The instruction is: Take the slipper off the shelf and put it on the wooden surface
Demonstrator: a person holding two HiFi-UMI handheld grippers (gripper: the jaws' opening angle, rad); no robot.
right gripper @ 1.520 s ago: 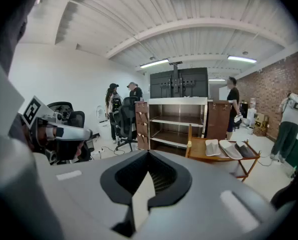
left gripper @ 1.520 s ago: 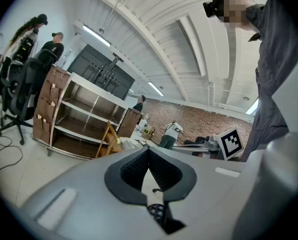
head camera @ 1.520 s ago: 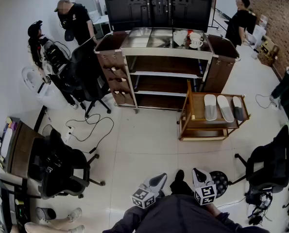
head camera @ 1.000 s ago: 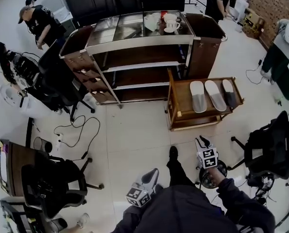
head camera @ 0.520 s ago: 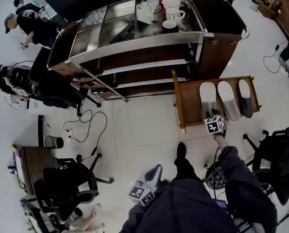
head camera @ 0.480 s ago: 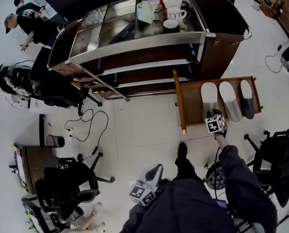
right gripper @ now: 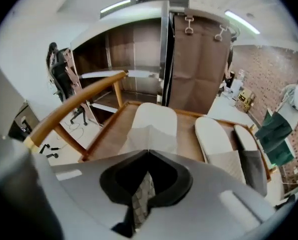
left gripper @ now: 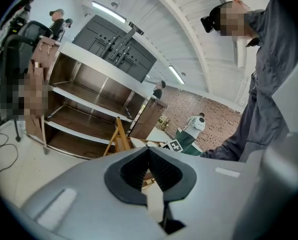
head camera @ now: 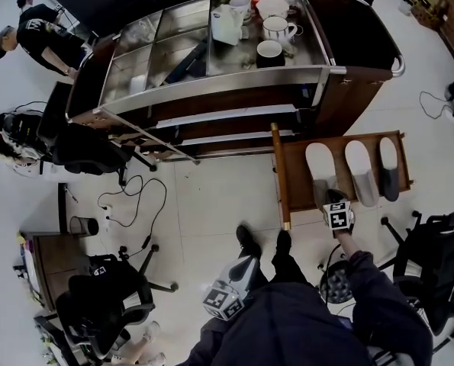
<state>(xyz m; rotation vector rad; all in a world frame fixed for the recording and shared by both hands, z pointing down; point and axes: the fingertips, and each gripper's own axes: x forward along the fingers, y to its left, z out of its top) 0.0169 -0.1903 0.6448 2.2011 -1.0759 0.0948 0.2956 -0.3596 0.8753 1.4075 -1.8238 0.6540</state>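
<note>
Three slippers lie side by side on a low wooden shelf (head camera: 294, 181): two white ones (head camera: 317, 162) (head camera: 359, 170) and a dark grey one (head camera: 388, 166). My right gripper (head camera: 332, 198) is at the near end of the leftmost white slipper (right gripper: 154, 119). Its jaws are closing, and the slipper's quilted strap is pinched up into a ridge between them. My left gripper (head camera: 243, 265) hangs by my body, shut (left gripper: 149, 150) and holding nothing.
Behind the shelf stands a big steel-and-wood cart (head camera: 211, 82) with cups (head camera: 276, 27) and a jug (head camera: 225, 25) on top. Office chairs (head camera: 433, 258) (head camera: 97, 296) flank me. Cables (head camera: 135, 197) lie on the floor, and people (head camera: 43, 36) stand at the upper left.
My right gripper has gone from beside my body out to the leftmost white slipper on the wooden shelf. I have stepped closer to it. The left gripper has stayed by my body.
</note>
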